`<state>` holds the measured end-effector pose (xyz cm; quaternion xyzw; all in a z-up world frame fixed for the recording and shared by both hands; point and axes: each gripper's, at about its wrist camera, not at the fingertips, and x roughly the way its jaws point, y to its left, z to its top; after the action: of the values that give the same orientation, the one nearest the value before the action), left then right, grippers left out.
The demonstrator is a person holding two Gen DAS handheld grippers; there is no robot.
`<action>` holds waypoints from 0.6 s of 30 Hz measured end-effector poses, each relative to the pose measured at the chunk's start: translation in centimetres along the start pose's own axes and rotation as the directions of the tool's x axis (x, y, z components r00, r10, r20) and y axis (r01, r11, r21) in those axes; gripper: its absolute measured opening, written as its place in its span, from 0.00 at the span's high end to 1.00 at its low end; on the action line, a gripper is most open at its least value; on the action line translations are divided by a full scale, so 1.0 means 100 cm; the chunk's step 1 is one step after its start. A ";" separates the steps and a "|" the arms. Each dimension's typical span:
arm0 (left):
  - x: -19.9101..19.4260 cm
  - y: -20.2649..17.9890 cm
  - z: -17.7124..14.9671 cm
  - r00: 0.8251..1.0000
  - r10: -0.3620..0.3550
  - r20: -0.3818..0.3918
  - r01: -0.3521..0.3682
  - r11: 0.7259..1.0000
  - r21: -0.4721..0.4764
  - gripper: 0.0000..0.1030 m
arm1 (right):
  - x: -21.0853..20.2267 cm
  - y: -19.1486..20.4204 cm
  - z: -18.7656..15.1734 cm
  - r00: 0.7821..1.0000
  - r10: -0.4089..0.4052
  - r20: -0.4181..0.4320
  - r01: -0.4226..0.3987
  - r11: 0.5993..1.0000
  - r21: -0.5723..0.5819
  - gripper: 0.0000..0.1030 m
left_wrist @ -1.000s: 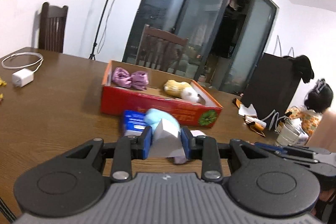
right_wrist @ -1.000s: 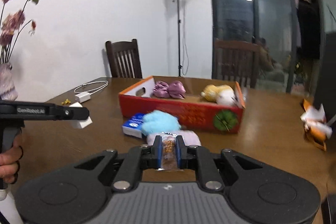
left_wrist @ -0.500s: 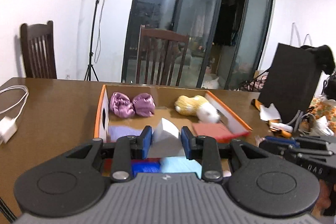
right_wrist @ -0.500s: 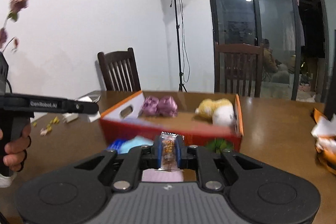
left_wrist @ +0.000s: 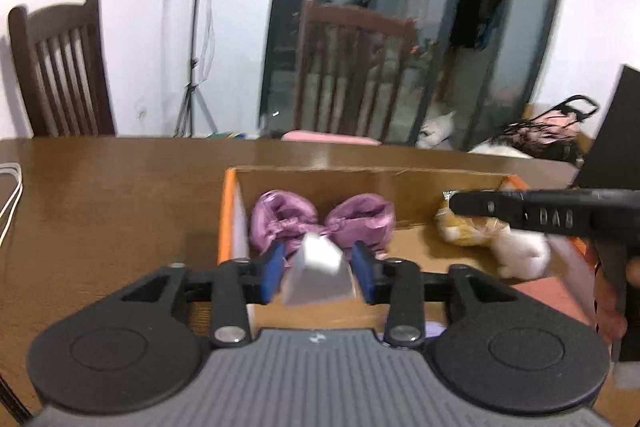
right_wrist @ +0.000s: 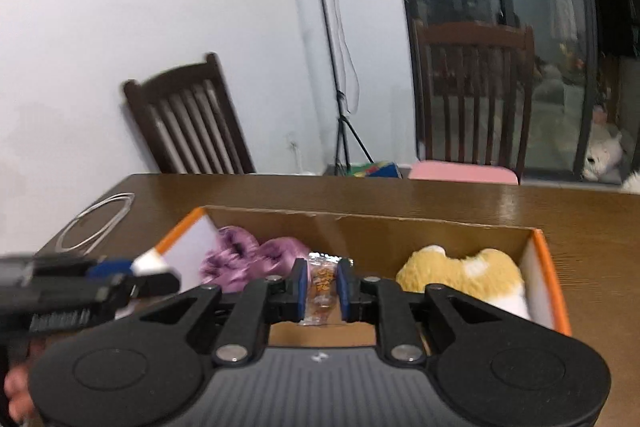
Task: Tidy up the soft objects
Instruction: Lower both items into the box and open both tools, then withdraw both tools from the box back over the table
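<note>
Cardboard is what I am looking down into from both wrist views: an open box (left_wrist: 362, 179) with orange edges, sitting on a brown wooden table (left_wrist: 112, 211). My left gripper (left_wrist: 318, 269) is hanging over the near left end of the box, and its blue pads (left_wrist: 273, 269) are spreading apart. A pale grey-white wedge-shaped block (left_wrist: 318, 273) is sitting between them with a sliver of space showing on each side, so the pads are no longer pressing it. Just beyond it, a purple satin bow-shaped piece (left_wrist: 320, 221) is lying on the box floor against the left wall.

My right gripper (right_wrist: 322, 287) is reaching over the middle of the box, and its jaws are opening too. A small clear snack packet (right_wrist: 322, 285) with orange contents is standing upright between the pads, and there is a narrow gap on either side of it, so I am not gripping it either. To its right, a yellow and white plush toy (right_wrist: 464, 277) is resting in the right end of the box, near the far and right walls. The bow is lying to the left of the packet.

A white cable (right_wrist: 98, 223) is coiled on the table left of the box. Two dark wooden chairs (right_wrist: 474, 95) are standing behind the table.
</note>
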<state>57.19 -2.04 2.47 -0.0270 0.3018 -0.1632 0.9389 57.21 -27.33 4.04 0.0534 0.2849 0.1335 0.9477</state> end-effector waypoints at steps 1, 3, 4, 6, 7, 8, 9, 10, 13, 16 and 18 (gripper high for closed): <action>0.003 0.003 -0.002 1.000 0.001 -0.003 -0.001 1.000 -0.004 0.57 | 0.010 -0.003 0.002 1.000 -0.010 -0.002 0.011 1.000 0.022 0.61; 0.002 0.009 -0.005 0.999 -0.038 0.018 0.039 0.999 -0.025 0.55 | 0.026 -0.010 0.001 1.000 -0.022 -0.007 0.023 0.998 0.060 0.49; -0.001 0.010 -0.005 0.999 -0.049 0.016 0.050 0.998 -0.024 0.53 | 0.030 -0.013 0.002 0.999 -0.022 -0.032 0.025 0.996 0.088 0.49; -0.007 0.007 -0.004 0.999 -0.040 0.029 0.040 0.999 -0.001 0.51 | 0.029 -0.017 0.001 1.000 0.004 -0.022 -0.001 0.993 0.121 0.48; -0.010 0.006 -0.003 0.998 -0.040 0.044 0.040 0.999 0.006 0.49 | 0.028 -0.018 0.000 1.000 0.009 -0.012 -0.007 0.992 0.126 0.47; -0.014 0.005 -0.003 0.998 -0.044 0.052 0.043 0.999 0.009 0.47 | 0.029 -0.018 0.000 1.000 0.006 -0.012 -0.005 0.992 0.126 0.45; -0.015 0.006 -0.001 0.997 -0.046 0.054 0.046 0.999 0.005 0.47 | 0.030 -0.017 -0.001 1.000 0.007 -0.020 -0.004 0.993 0.120 0.45; -0.017 0.005 0.000 0.997 -0.048 0.058 0.048 0.999 -0.001 0.47 | 0.030 -0.016 -0.003 1.000 0.008 -0.027 -0.005 0.994 0.110 0.45; -0.029 0.001 0.002 0.996 -0.035 0.080 0.035 0.999 -0.005 0.47 | 0.025 -0.009 -0.005 1.000 -0.011 -0.001 0.011 0.997 0.071 0.45; -0.051 0.003 0.000 0.993 -0.061 0.101 0.066 0.996 -0.053 0.47 | 0.016 -0.005 -0.004 1.000 -0.007 -0.006 0.008 0.998 0.066 0.45; -0.075 0.002 -0.003 0.990 -0.076 0.122 0.086 0.994 -0.071 0.47 | 0.002 0.001 0.000 1.000 0.007 -0.003 -0.007 0.997 0.077 0.45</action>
<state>51.32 0.54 6.40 -0.0848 0.2499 -0.1877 0.9461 57.38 -27.21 3.98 0.0909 0.2913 0.1258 0.9440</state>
